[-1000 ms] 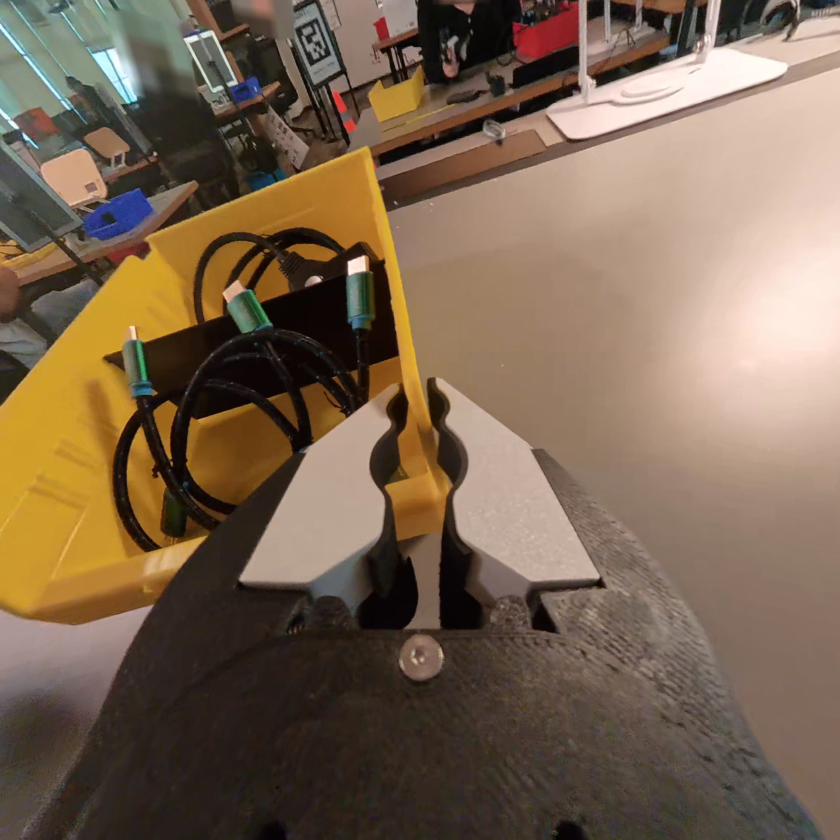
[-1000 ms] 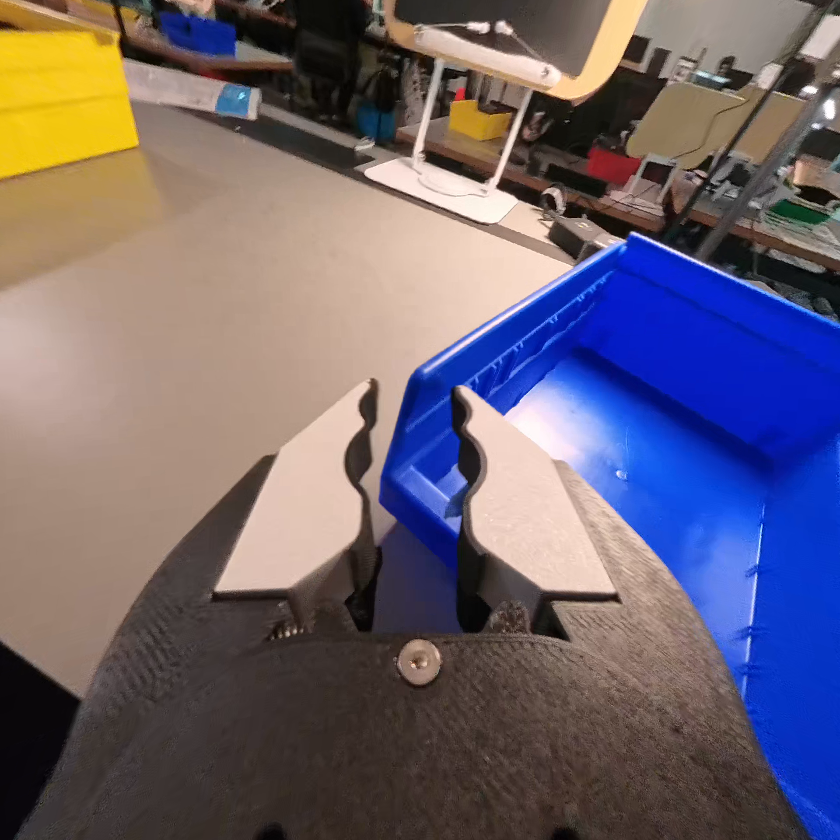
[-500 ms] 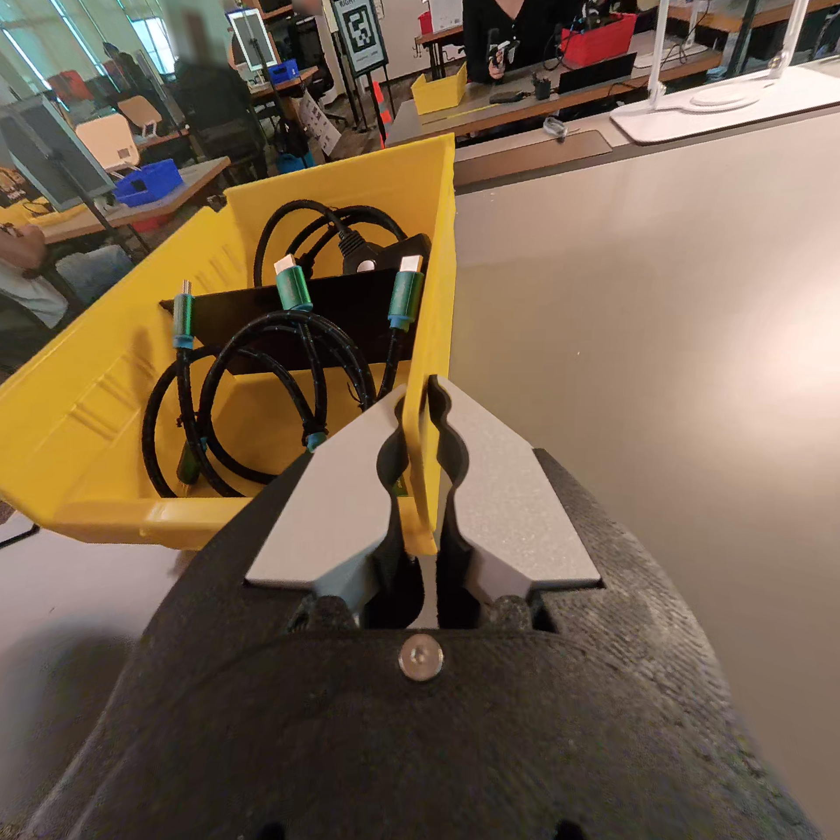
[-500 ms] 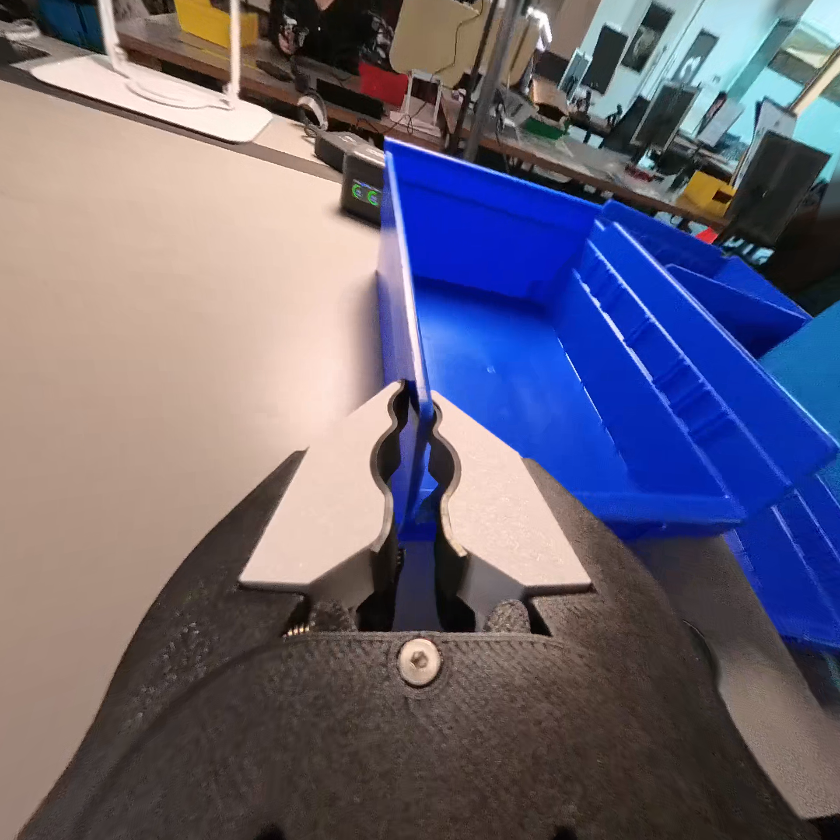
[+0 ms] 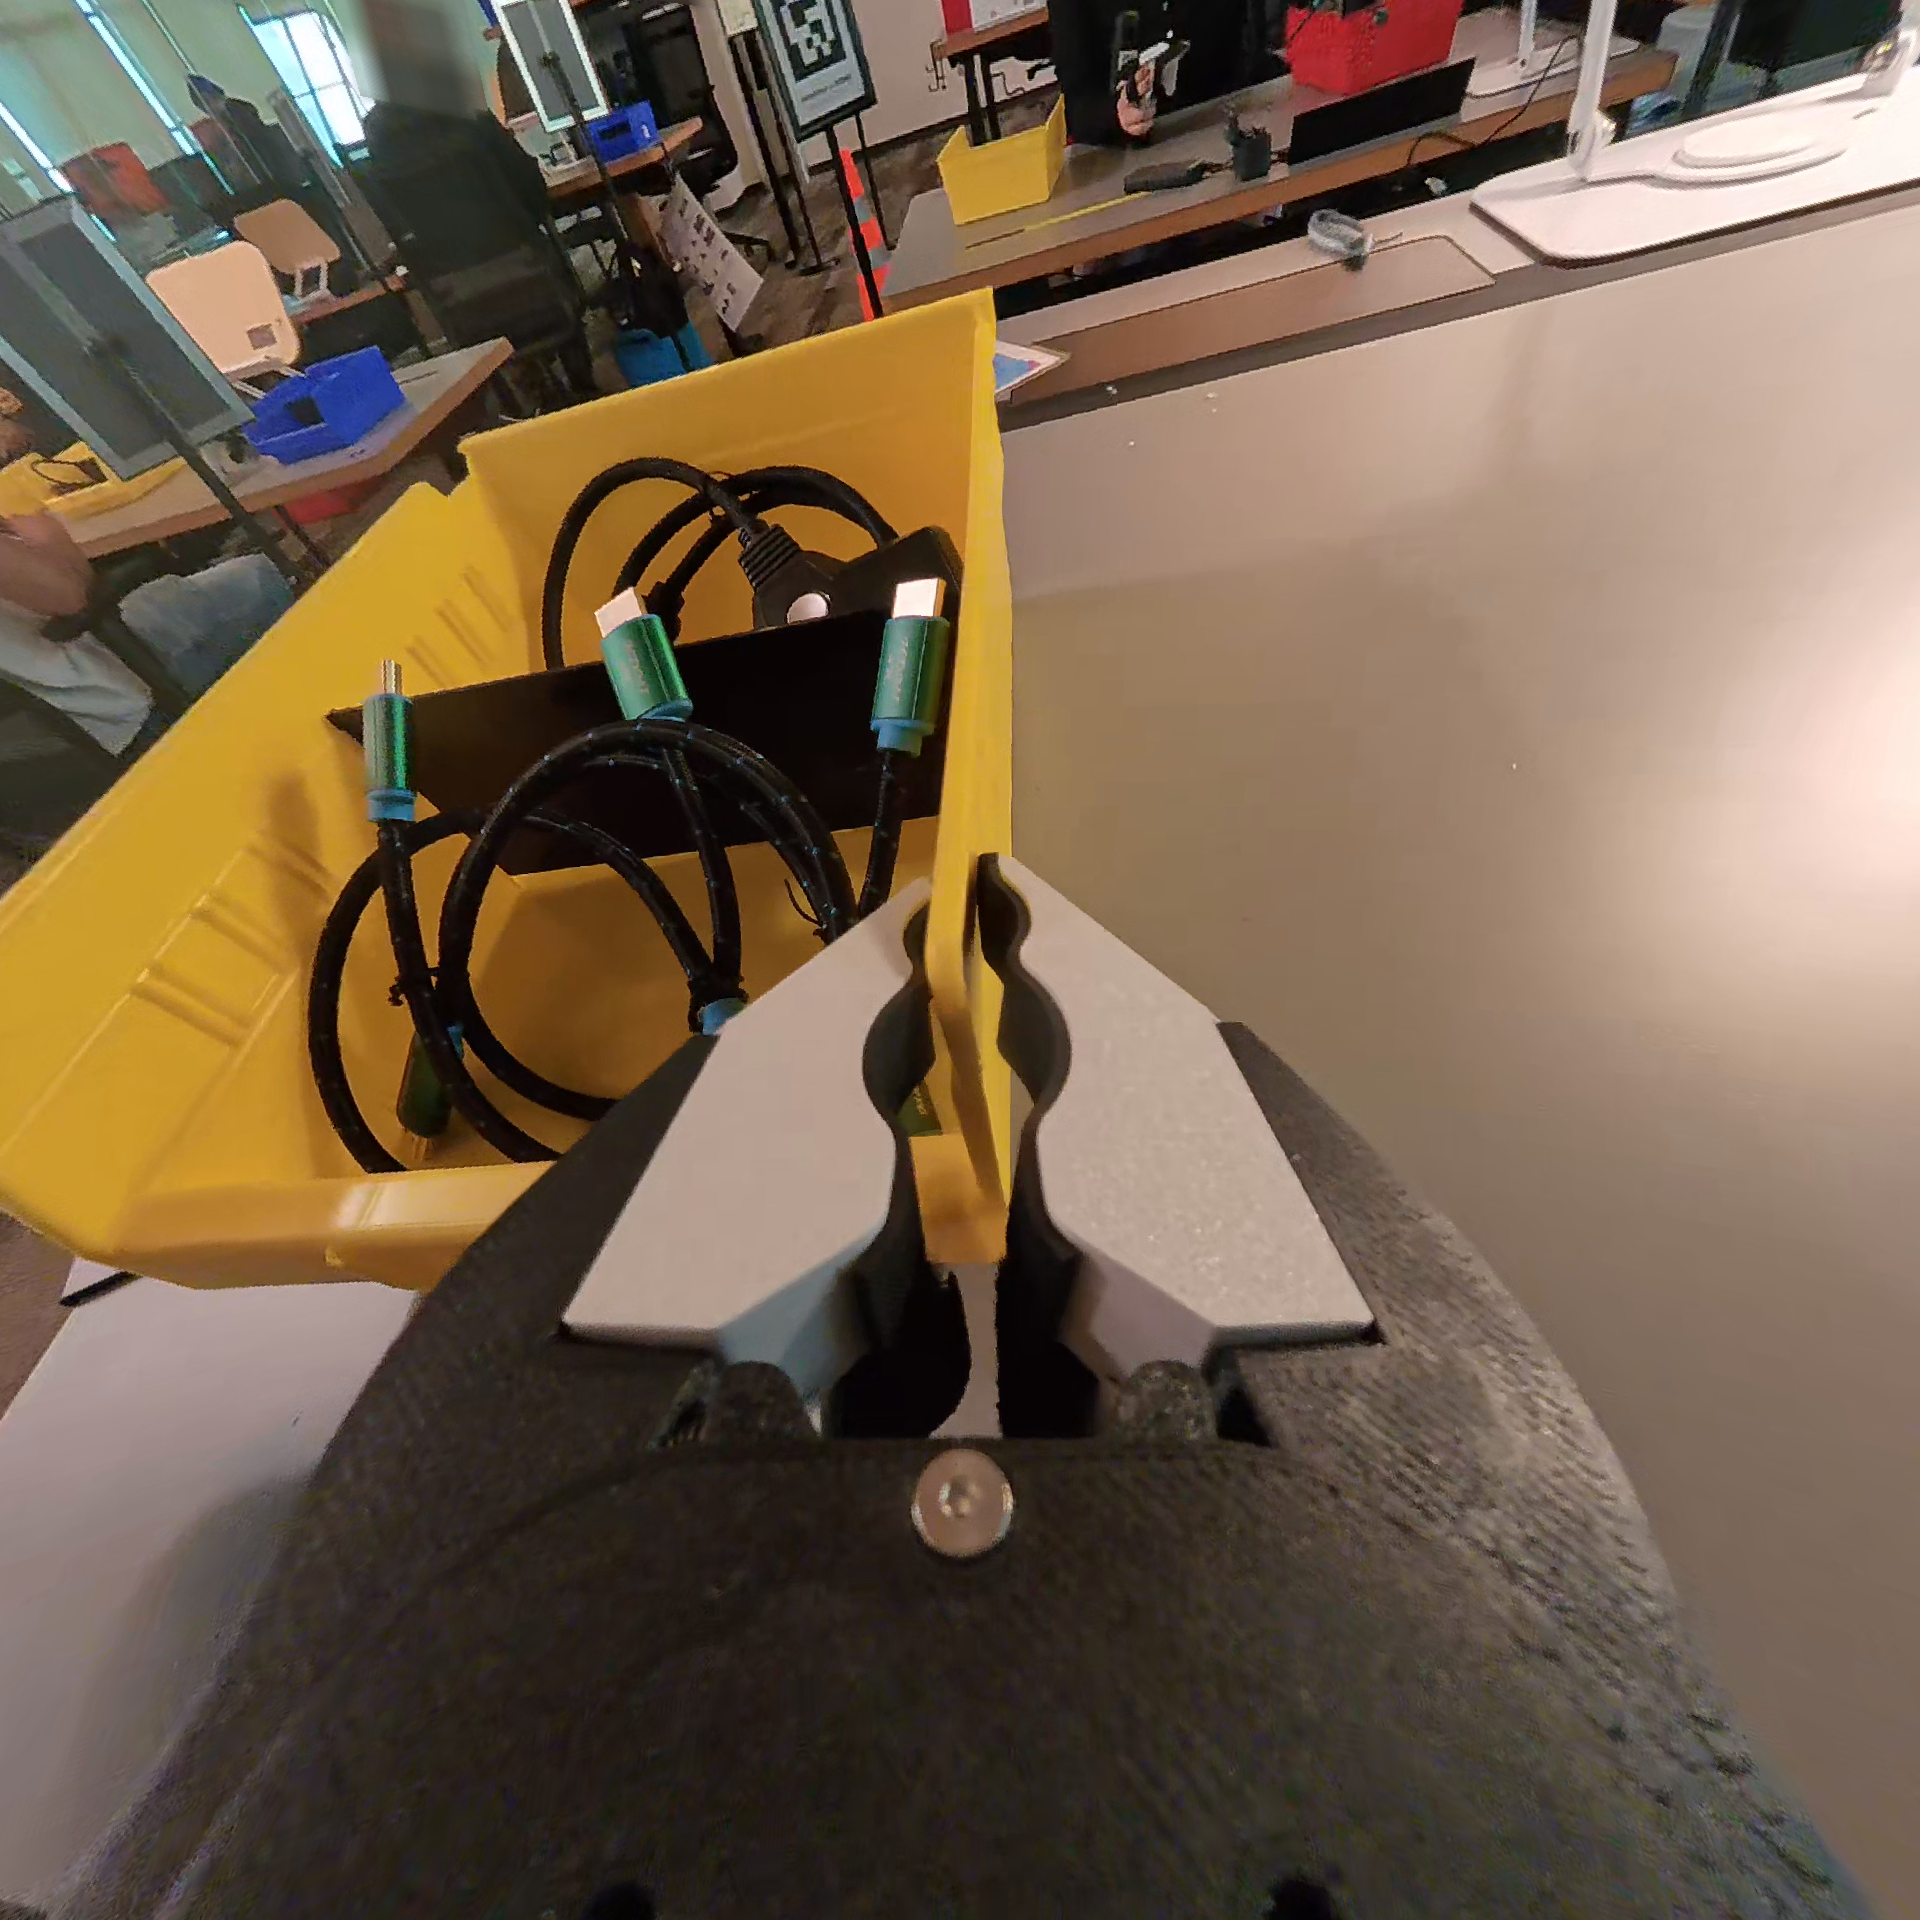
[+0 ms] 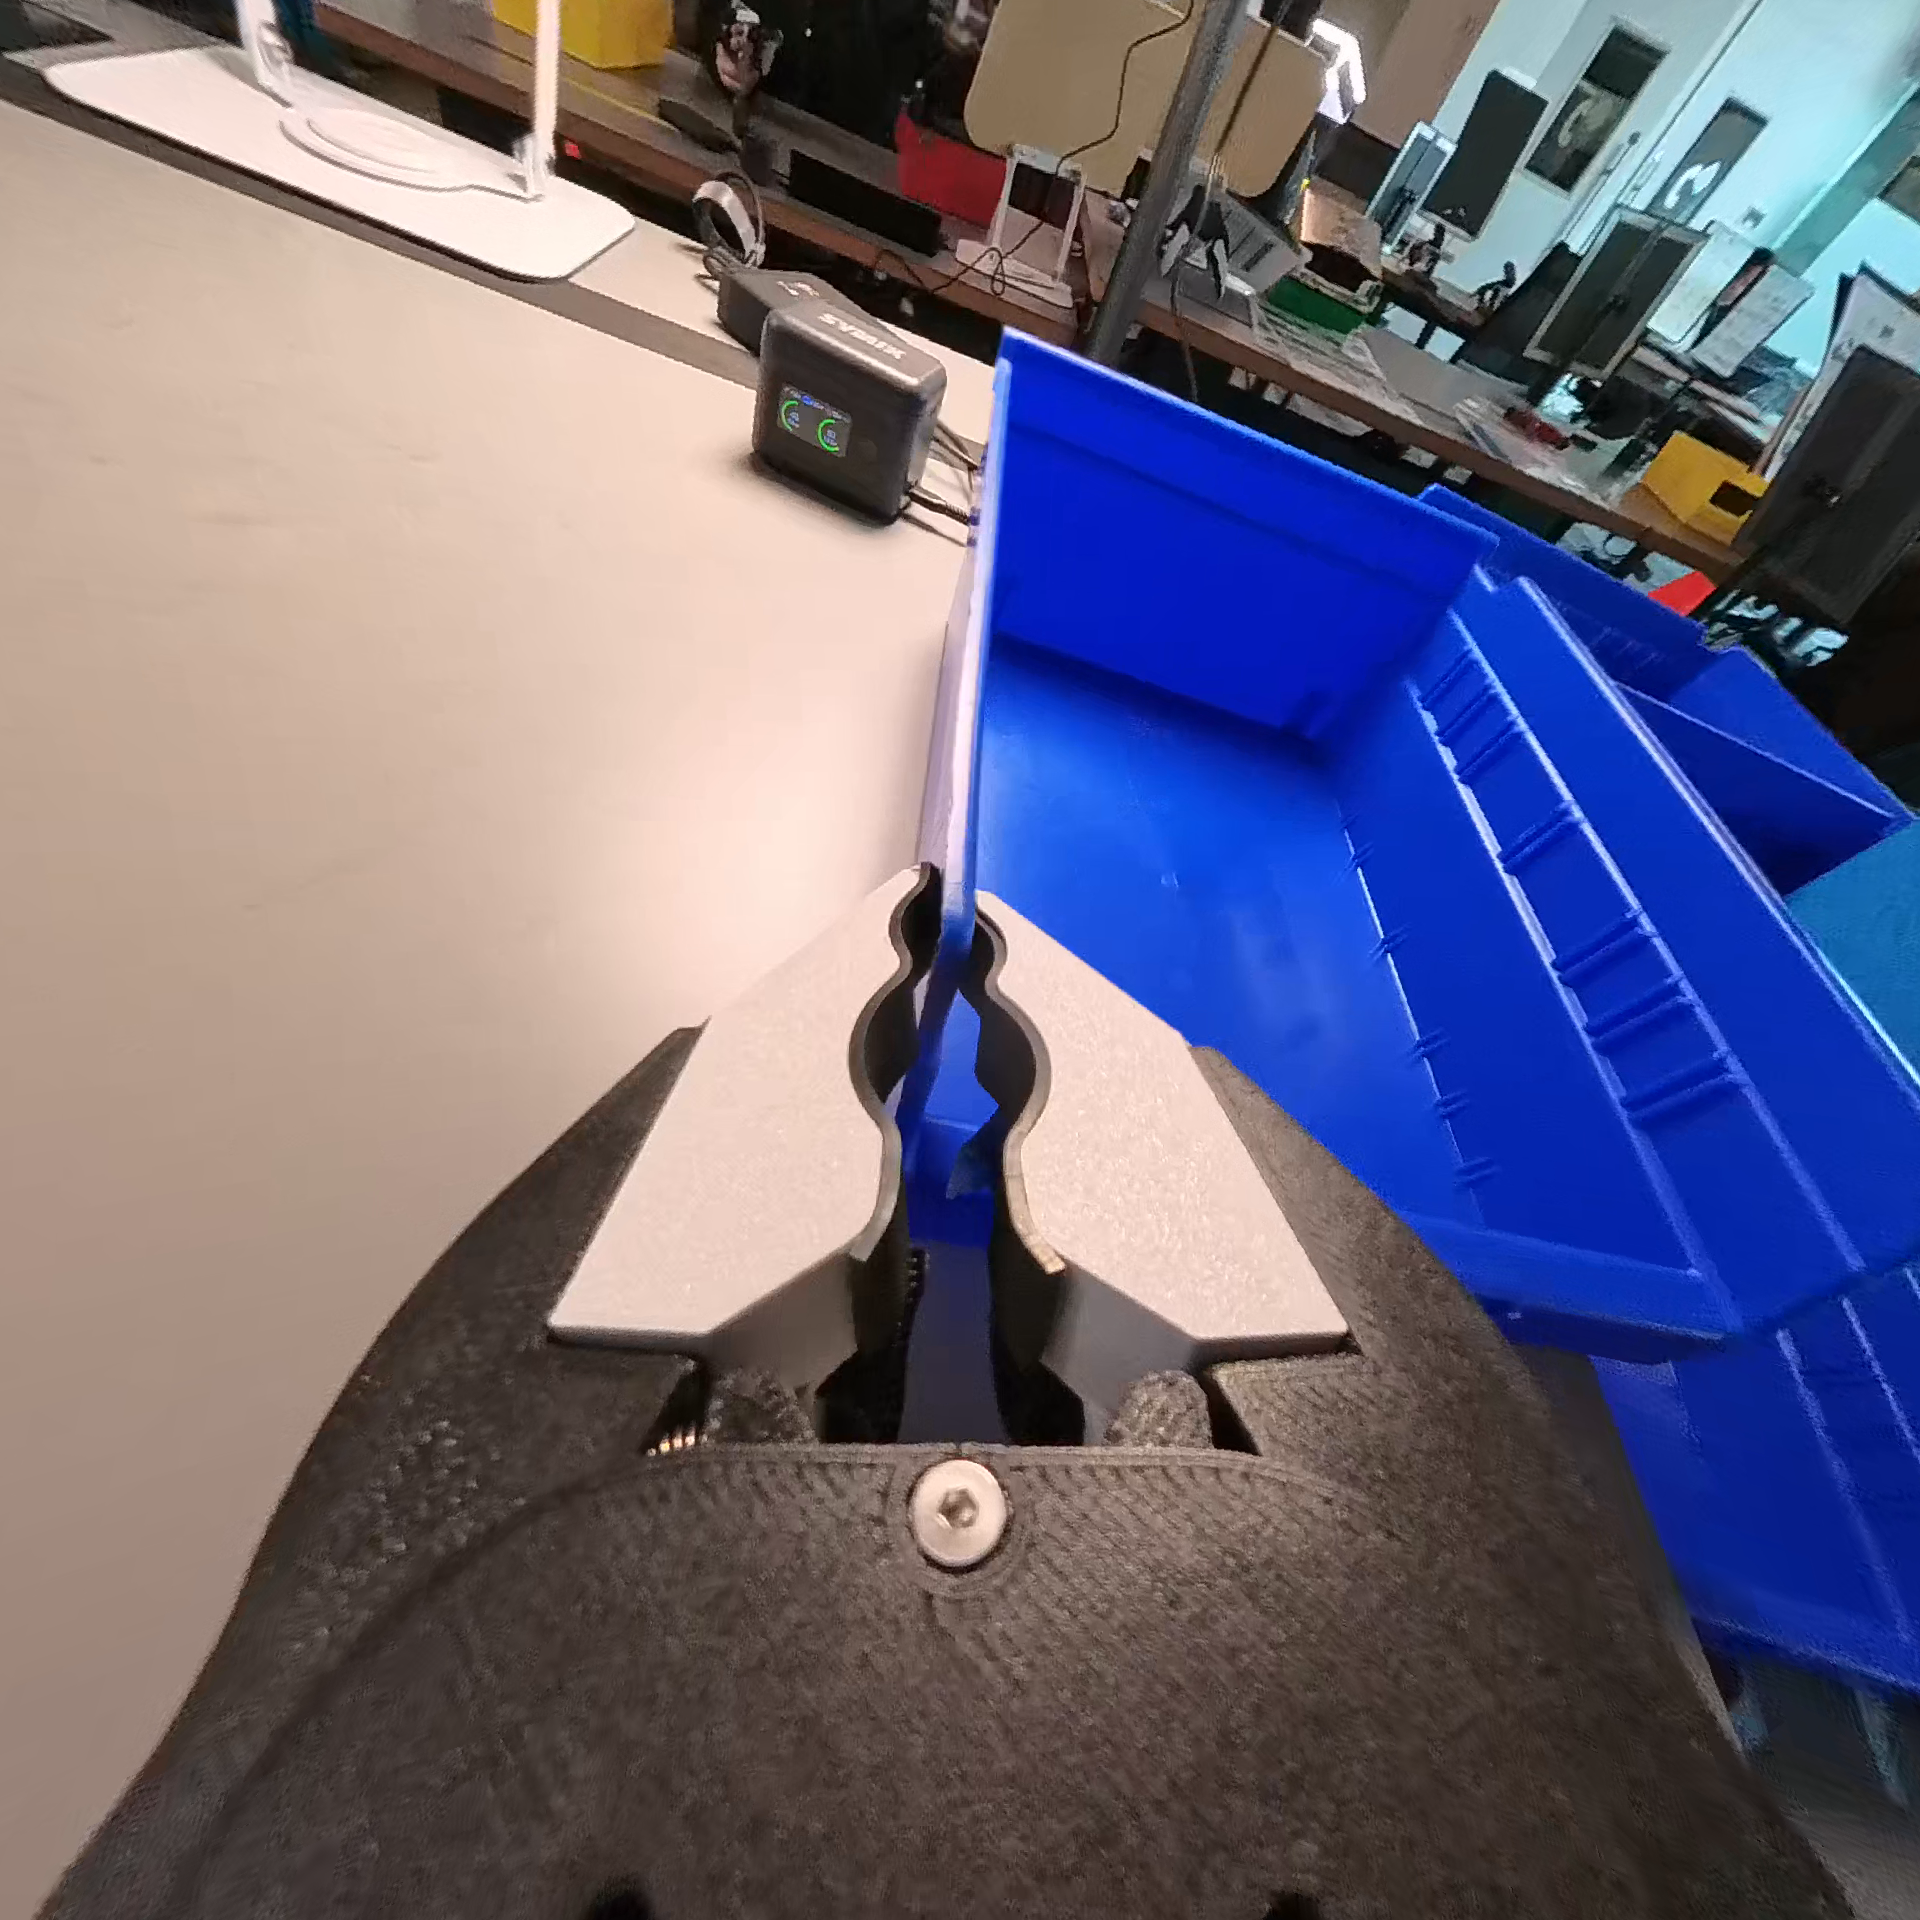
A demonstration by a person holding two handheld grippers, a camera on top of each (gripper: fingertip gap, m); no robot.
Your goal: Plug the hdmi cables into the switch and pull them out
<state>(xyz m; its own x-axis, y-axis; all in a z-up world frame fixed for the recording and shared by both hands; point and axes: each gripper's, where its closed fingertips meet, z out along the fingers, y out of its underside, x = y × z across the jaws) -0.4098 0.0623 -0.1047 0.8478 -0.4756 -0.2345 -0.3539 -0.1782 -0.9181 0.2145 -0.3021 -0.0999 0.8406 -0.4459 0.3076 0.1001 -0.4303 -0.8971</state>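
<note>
My left gripper is shut on the right wall of a yellow bin. In the bin lie coiled black braided HDMI cables with green plugs propped on a black divider. Behind the divider lies a black switch with its own cable. My right gripper is shut on the left wall of an empty blue bin, which sits tilted over other blue bins.
A grey tabletop stretches between the two bins. A small black box with green-lit dials stands past the blue bin. A white lamp base sits at the table's far edge. More blue bins are stacked at right. Left tips to right tips: about 70 cm.
Both grippers closed on the bin walls and swung the bins. The yellow bin now lies straighter ahead of my left gripper; the blue bin's wall now runs straight between my right fingers.
</note>
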